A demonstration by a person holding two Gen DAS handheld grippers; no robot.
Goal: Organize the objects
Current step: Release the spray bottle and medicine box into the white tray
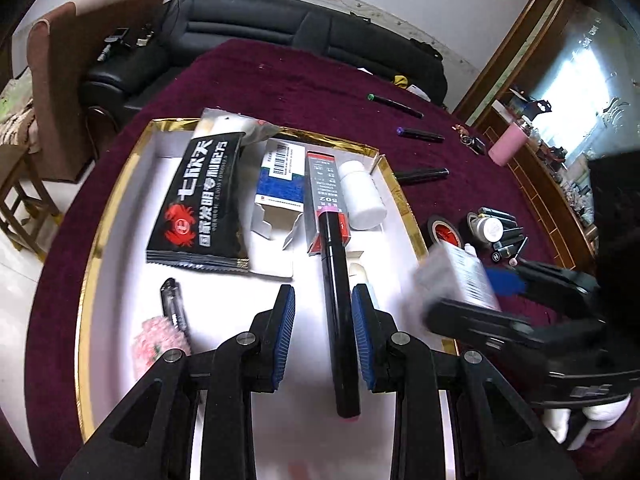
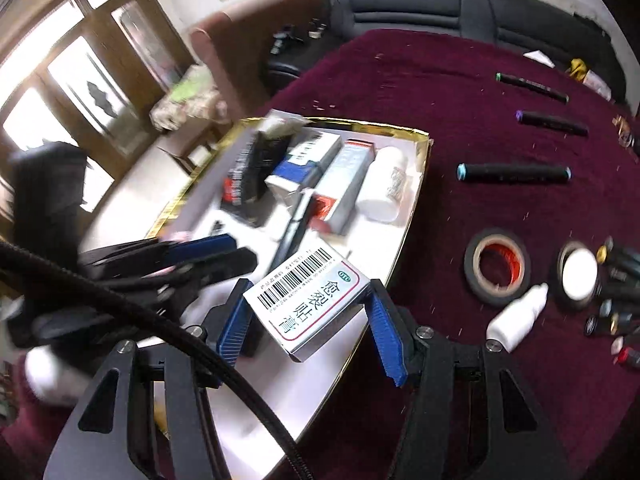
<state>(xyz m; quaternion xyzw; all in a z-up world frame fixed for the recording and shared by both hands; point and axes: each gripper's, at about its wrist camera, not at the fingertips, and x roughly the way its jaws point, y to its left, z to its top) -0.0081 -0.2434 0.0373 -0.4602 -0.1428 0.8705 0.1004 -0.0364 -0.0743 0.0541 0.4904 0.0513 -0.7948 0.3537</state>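
carrying items to the tray [image 1: 120,184]: left tongs [image 1: 323,332] hang over it with a black marker [image 1: 340,312] between the pads, apparently gripped; right tongs [image 2: 308,320] clamp a white box [image 2: 310,300] above its edge. next, lower each into bare space and let go.
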